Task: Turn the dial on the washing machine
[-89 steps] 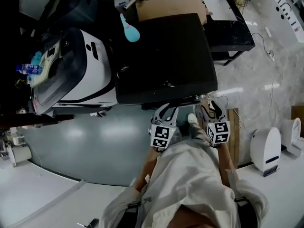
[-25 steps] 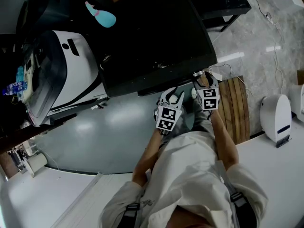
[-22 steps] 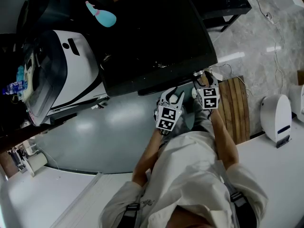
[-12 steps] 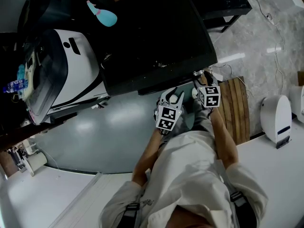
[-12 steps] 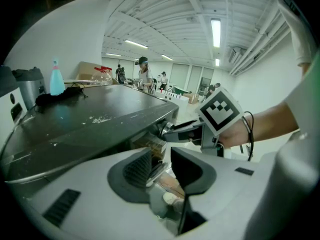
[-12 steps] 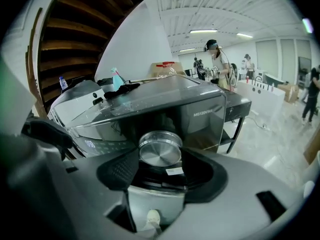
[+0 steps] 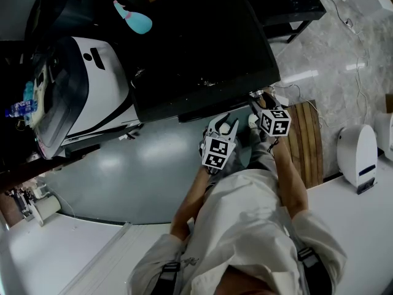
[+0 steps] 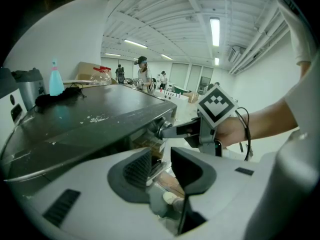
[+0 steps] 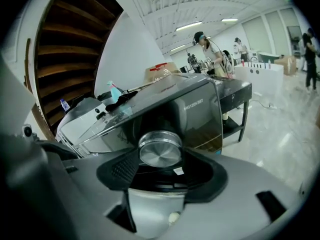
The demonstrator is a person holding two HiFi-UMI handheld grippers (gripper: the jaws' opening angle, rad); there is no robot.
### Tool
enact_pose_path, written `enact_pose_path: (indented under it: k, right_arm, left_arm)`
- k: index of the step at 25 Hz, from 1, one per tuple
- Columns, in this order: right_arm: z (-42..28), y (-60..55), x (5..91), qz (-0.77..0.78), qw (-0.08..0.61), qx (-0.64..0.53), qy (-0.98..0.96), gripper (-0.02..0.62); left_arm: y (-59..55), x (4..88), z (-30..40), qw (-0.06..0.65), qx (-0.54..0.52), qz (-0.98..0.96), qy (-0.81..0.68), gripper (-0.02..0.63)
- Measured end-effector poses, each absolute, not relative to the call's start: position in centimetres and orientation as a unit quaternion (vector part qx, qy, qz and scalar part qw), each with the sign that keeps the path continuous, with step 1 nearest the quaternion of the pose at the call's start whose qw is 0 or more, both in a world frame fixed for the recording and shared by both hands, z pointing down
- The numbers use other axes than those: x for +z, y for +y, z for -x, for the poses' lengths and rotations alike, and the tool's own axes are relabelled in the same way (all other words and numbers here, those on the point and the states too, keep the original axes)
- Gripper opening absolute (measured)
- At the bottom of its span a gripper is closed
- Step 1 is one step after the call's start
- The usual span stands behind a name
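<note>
Our right gripper [image 9: 162, 166] has its jaws closed on the shiny round dial [image 9: 160, 148]. The dial sits on the front of the dark washing machine [image 7: 202, 48], at its right corner. Small white writing [image 9: 194, 104] is printed near the dial, but it is too blurry for us to read. Our left gripper [image 8: 161, 168] hangs just beside, its jaws apart with nothing in them.

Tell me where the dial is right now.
In the right gripper view the dial sits centre frame, clamped between the fingers of the right gripper, at the front right corner of the washing machine.
</note>
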State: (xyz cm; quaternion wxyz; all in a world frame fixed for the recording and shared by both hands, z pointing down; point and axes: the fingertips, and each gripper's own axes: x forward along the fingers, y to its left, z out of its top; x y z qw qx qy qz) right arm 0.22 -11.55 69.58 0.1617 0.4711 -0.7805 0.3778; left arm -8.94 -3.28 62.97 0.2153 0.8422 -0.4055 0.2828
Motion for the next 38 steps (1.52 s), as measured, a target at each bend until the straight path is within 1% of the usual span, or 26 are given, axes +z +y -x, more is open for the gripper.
enact_pose_path:
  k: [7,27,38]
  right_arm:
    - [-0.29,-11.55,69.53,-0.459,0.121,0.417,-0.775,0.27]
    - [-0.6,-11.53,70.03,-0.435,0.035,0.496,-0.751,0.269]
    - [-0.63,-11.63,69.83,-0.421,-0.042,0.558,-0.714,0.27]
  left_arm:
    - [-3.06,62.89,8.61,0.218,0.284,-0.84,-0.408,0.126]
    - [-3.01,62.76,8.87,0.216,0.285,-0.834,-0.42,0.127]
    - [-2.99,63.0,8.98,0.219,0.284,-0.833,-0.422,0.126]
